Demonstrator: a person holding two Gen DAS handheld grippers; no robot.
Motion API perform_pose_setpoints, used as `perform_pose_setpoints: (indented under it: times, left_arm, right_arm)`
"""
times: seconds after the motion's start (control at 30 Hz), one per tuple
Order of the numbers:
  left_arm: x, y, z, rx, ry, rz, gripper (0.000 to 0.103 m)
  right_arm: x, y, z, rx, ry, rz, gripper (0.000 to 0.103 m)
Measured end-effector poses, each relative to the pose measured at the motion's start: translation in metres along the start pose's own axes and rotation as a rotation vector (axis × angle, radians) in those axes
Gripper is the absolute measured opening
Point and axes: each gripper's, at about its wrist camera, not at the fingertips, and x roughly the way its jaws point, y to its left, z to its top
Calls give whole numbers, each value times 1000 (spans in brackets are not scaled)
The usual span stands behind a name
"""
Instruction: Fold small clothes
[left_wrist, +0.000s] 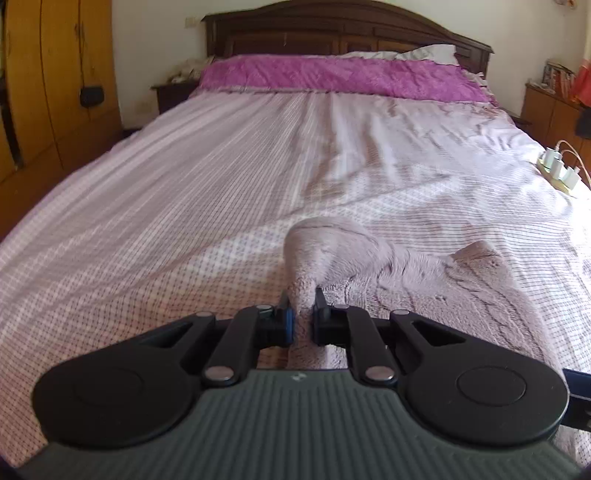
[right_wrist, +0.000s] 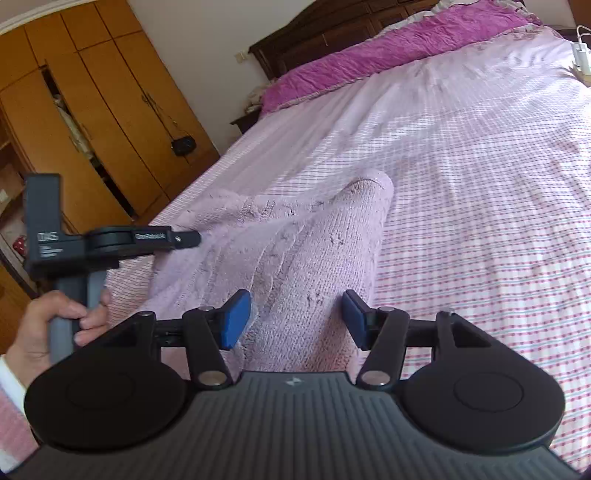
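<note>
A small fuzzy pale-pink garment (left_wrist: 424, 284) lies on the near part of the bed. In the left wrist view my left gripper (left_wrist: 303, 299) is shut on a bunched fold of it, which rises in a hump just beyond the fingers. In the right wrist view the same garment (right_wrist: 303, 254) stretches ahead, one end rolled over. My right gripper (right_wrist: 295, 314) is open, its blue pads (right_wrist: 236, 317) apart on either side of the fabric. The left gripper (right_wrist: 184, 238) shows at the left there, held by a hand (right_wrist: 51, 325), its tip at the garment's far edge.
The bed (left_wrist: 184, 177) has a pink checked sheet and a magenta cover (left_wrist: 332, 75) by a dark wooden headboard. A power strip with white chargers (left_wrist: 557, 170) lies on the bed's right edge. An orange-brown wardrobe (right_wrist: 92, 122) stands along the left side.
</note>
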Motion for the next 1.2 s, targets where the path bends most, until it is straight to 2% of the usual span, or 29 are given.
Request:
perform_pose_setpoints:
  times: [0.07,0.17,0.23,0.3,0.43,0.5,0.6,0.67,0.77,0.87,0.93,1.03,1.1,1.17,1.2]
  left_arm:
    - [12,9,-3,-22,50,-23,14]
    - [18,13,-7,-39,63,-46,16]
    - [15,16,-6,-64,67,-65,24]
    - [10,19,-5,-83,80,-67,39]
    - [-7,24,-8,-92,107,-83,53]
    - [-16,27,-14,-117,120,-107,64]
    - [-25,32,-25,-133,151,-143,70]
    - [-25,33,-34,-148,177,-152,71]
    - [-17,34,-45,-189,221,-203,72]
    - [-6,41,-52,-309,250,-296,72]
    - [0,42,-56,-379,262,-359,72]
    - [5,40,-61,-410,247,-399,71]
    - [4,38,-61,-401,241,-411,54]
    - [0,38,-60,-409,235,-411,45]
    - [-2,39,-58,-419,233,-416,42]
  right_arm:
    - [3,6,-1,-20,0,3,63]
    - [9,12,-4,-58,3,-11,65]
    - [11,11,-4,-63,9,-11,69]
    - [11,8,-2,-55,13,0,71]
    - [9,0,2,-25,5,4,73]
    - [6,-7,4,0,-7,-3,76]
    - [8,-18,5,31,-1,-23,77]
    - [12,-27,3,67,23,-16,78]
    - [23,-40,-3,153,60,45,79]
    - [41,-50,-10,228,103,104,81]
    - [51,-51,-13,241,112,143,81]
    - [61,-44,-11,214,121,148,83]
    - [65,-41,-9,211,129,146,80]
    - [65,-39,-6,215,125,130,63]
    - [65,-38,-4,220,127,132,61]
